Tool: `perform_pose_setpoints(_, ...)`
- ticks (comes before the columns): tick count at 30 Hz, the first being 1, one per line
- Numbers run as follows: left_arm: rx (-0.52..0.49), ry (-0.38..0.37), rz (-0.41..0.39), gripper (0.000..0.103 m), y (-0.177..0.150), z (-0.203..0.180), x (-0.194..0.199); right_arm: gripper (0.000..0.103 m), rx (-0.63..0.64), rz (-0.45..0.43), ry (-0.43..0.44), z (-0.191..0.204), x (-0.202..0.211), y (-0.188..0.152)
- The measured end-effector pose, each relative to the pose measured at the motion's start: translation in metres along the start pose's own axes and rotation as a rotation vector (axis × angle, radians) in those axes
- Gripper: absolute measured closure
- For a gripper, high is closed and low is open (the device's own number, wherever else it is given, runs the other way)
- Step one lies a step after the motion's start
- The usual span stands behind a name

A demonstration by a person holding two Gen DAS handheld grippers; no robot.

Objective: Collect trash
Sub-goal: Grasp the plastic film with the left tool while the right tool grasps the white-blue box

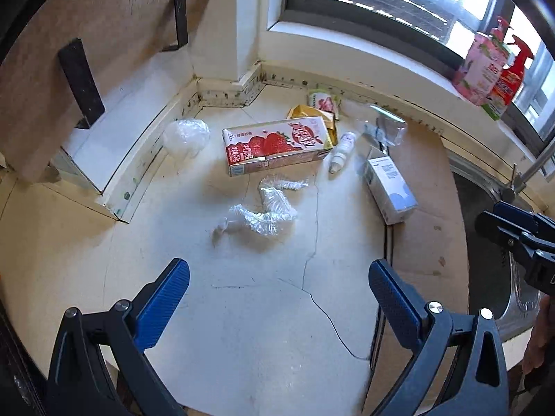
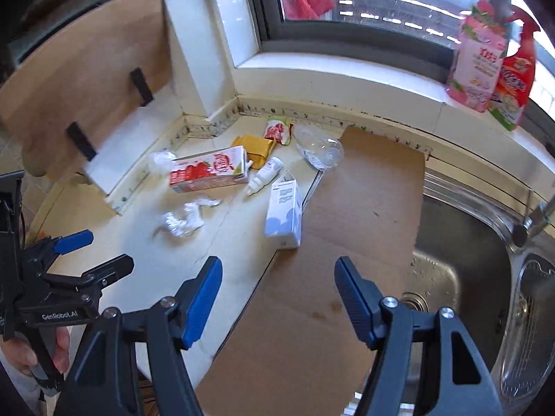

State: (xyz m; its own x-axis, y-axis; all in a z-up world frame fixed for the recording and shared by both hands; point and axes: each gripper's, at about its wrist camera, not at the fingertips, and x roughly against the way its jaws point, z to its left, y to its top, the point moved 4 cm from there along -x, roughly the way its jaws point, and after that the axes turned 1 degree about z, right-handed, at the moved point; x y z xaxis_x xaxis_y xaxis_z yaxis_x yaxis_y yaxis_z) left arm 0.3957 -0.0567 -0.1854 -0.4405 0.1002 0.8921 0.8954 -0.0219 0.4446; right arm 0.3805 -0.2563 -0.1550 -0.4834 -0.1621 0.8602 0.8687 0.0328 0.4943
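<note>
Trash lies on the pale counter: a strawberry milk carton (image 1: 277, 145) (image 2: 208, 171) on its side, crumpled clear wrap (image 1: 267, 208) (image 2: 184, 222) in front of it, a small white bottle (image 1: 341, 152) (image 2: 265, 175), a white-and-blue box (image 1: 390, 187) (image 2: 284, 213), a clear plastic bottle (image 1: 385, 128) (image 2: 319, 152), a yellow packet (image 1: 312, 114), a red-green wrapper (image 1: 324, 100) and a balled white bag (image 1: 187, 135). My left gripper (image 1: 277, 267) hangs open above the counter, short of the wrap. My right gripper (image 2: 279, 263) is open over the cardboard, empty.
A brown cardboard sheet (image 2: 347, 208) covers the counter beside a steel sink (image 2: 461, 260) with a tap (image 2: 534, 215) on the right. Two cleaning bottles (image 2: 478, 59) stand on the window sill. A wooden board (image 2: 86, 86) leans at the left wall.
</note>
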Motion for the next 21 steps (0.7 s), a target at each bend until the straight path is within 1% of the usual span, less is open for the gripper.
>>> perform_pose_setpoints(3, 0.065, 0.005, 0.037, 0.001, 0.013, 0.01, -0.032, 0.035, 0.009, 0.048, -0.002, -0.001, -0.039, 0.013)
perform_pose_setpoints(5, 0.092, 0.006, 0.071, 0.001, 0.018, 0.013, -0.051, 0.035, 0.02, 0.079, -0.001, 0.0, -0.065, 0.018)
perform_pose_setpoints(8, 0.112, 0.029, 0.101, 0.001, 0.025, 0.014, -0.075, 0.035, 0.034, 0.105, -0.004, 0.003, -0.091, 0.021)
perform_pose_setpoints(13, 0.138, 0.074, 0.117, 0.001, 0.033, 0.016, -0.1, 0.035, 0.071, 0.128, -0.023, 0.008, -0.116, 0.027)
perform_pose_setpoints(16, 0.154, 0.087, 0.134, 0.001, 0.037, 0.018, -0.111, 0.037, 0.09, 0.143, -0.036, 0.012, -0.125, 0.026)
perform_pose_setpoints(18, 0.151, 0.101, 0.148, 0.003, 0.038, 0.018, -0.119, 0.044, 0.099, 0.152, -0.041, 0.014, -0.129, 0.025)
perform_pose_setpoints(19, 0.145, 0.107, 0.162, 0.007, 0.038, 0.017, -0.124, 0.055, 0.099, 0.16, -0.042, 0.014, -0.132, 0.024)
perform_pose_setpoints(20, 0.14, 0.113, 0.175, 0.009, 0.038, 0.016, -0.128, 0.061, 0.1, 0.169, -0.04, 0.014, -0.135, 0.023)
perform_pose_setpoints(21, 0.137, 0.117, 0.184, 0.01, 0.038, 0.015, -0.132, 0.064, 0.097, 0.173, -0.037, 0.014, -0.136, 0.021)
